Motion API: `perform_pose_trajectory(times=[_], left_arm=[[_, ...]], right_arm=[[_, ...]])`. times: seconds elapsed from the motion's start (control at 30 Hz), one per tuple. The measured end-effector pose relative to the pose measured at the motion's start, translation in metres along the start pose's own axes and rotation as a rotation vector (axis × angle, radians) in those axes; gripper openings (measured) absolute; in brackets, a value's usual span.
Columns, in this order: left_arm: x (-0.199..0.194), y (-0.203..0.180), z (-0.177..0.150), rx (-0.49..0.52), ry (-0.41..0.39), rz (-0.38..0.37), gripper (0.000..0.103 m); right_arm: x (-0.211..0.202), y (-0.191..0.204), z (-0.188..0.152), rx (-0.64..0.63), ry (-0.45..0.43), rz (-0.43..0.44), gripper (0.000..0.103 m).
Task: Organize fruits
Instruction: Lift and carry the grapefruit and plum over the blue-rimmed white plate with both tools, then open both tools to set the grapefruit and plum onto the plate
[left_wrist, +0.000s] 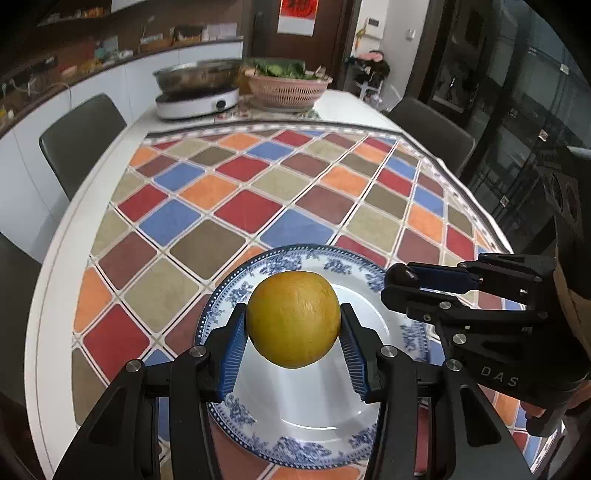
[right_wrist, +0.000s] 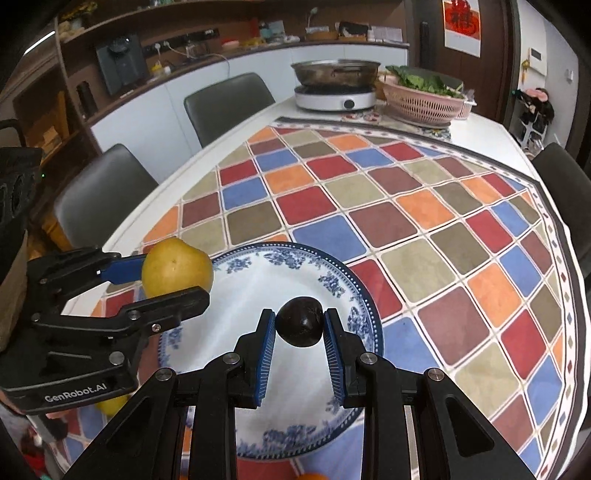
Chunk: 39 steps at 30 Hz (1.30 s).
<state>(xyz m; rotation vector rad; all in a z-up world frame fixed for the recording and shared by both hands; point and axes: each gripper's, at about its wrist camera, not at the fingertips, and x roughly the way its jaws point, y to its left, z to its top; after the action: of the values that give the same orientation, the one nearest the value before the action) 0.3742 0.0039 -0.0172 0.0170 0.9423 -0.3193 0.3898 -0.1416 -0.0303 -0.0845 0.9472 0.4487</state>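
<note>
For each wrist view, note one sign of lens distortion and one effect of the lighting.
Left wrist view: the table edge bows and the corners go black; a soft sheen lies on the plate under the yellow fruit. Right wrist view: the same bowing and dark corners; the dark fruit shows small highlights.
</note>
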Motion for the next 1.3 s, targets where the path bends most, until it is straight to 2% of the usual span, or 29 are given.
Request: perform_pose_trajectory(times=[0.27, 0.7, 1.1, 1.17, 1.3], left_arm=[[0.037, 0.007, 0.005, 0.045, 0.090, 0.031, 0.048], [0.074, 0.020, 0.004, 0.005, 0.178, 0.035, 0.048], [0.076, 0.020, 0.008, 0.006, 0.178, 0.049, 0.049], [0.075, 0.019, 0.009, 0.011, 0.174, 0.063, 0.056], [0.067, 0.018, 0.011, 0.019, 0.150, 0.075, 0.057]], right_arm=[[0.032, -0.004, 0.004, -0.015, 0.085, -0.016, 0.028], [0.064, -0.012, 0.007, -0.014, 0.155, -0.019, 0.028], [0.075, -0.015, 0.006, -0.013, 0.176, -0.025, 0.028], [0.076, -0.015, 0.005, -0.010, 0.178, -0.023, 0.028], [0.076, -0.013, 0.003, -0.017, 0.174, -0.022, 0.028]])
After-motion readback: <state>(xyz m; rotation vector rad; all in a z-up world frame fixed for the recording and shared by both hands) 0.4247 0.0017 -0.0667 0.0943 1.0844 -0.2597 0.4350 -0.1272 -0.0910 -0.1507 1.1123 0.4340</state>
